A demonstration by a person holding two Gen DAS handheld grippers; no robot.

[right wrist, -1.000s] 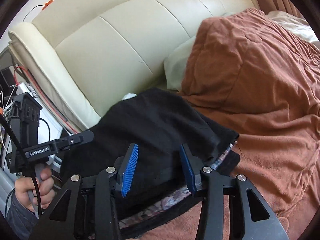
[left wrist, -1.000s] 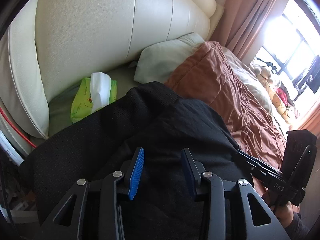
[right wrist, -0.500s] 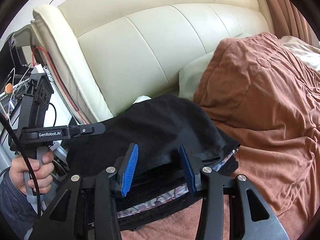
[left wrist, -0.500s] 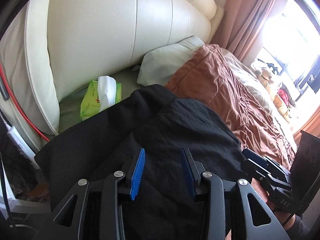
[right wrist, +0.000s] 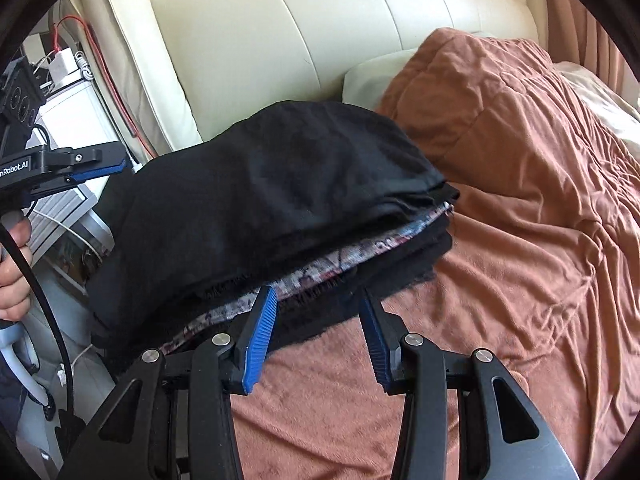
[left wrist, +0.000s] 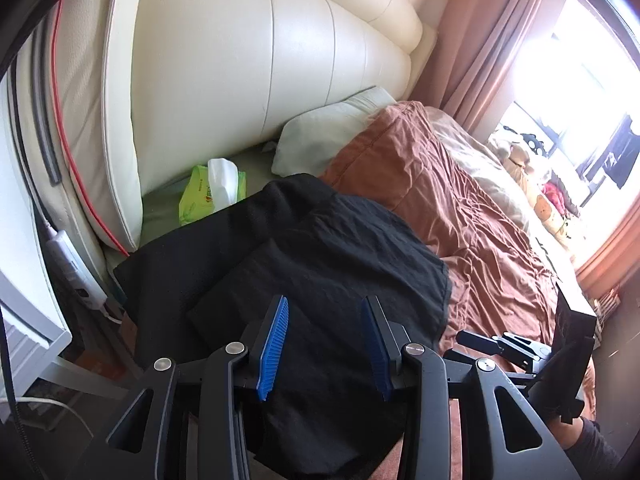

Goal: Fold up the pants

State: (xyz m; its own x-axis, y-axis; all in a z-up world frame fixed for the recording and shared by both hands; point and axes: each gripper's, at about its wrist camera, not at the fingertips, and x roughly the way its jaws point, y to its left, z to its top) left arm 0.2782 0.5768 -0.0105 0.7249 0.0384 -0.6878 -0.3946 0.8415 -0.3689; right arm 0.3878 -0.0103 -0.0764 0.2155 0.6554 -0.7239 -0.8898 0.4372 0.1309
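Tongs (left wrist: 324, 344) apart, folded pants (left wrist: 320, 264) lying flat

Both claws point downward with their blue pads apart and nothing between them. The left claw (left wrist: 324, 344) and the right claw (right wrist: 318, 330) each sit in a hand; the left hand (right wrist: 14, 268) grips its handle.

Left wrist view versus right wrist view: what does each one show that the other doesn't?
Only the left wrist view shows the green tissue pack by the headboard and the bright window. Only the right wrist view shows the patterned band along the folded stack's edge. Both show the black pants, brown blanket and cream headboard.
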